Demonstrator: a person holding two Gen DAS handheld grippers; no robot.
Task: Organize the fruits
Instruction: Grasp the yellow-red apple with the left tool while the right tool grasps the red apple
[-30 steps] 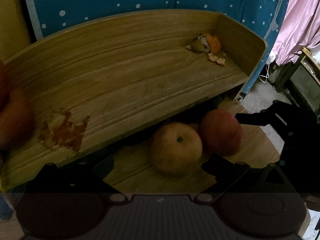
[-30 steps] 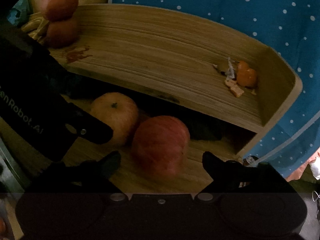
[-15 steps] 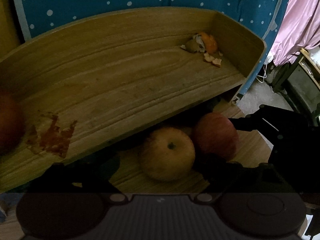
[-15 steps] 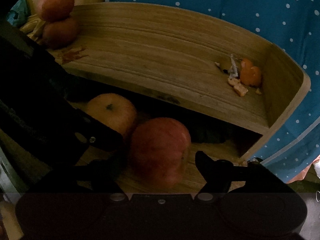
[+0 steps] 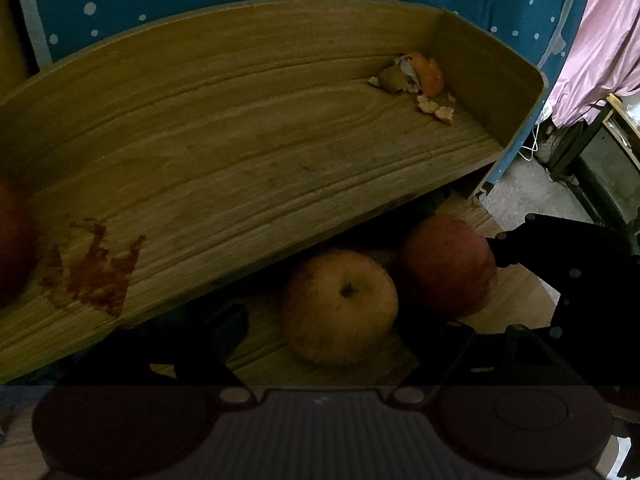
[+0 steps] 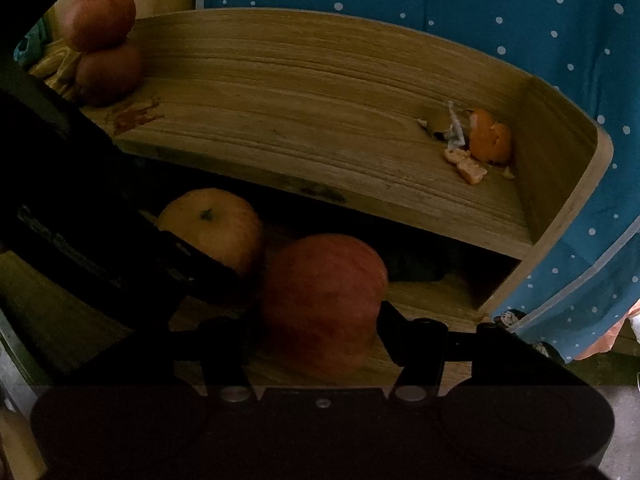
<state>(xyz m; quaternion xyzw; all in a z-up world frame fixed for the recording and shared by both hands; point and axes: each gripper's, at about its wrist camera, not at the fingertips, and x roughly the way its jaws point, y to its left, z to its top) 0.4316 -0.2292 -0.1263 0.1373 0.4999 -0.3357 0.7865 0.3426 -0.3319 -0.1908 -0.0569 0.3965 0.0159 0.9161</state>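
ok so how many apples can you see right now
4. Two red apples stacked at the upper shelf's left end: top apple, bottom apple. On the lower shelf, a yellowish apple and a red apple between the right tongs. More may be hidden.

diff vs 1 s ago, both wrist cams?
The right gripper advanced and closed around the red apple. The left gripper moved in on the yellow apple, fingers wide. Unchanged: stacked apples and orange peel on the wooden shelf.
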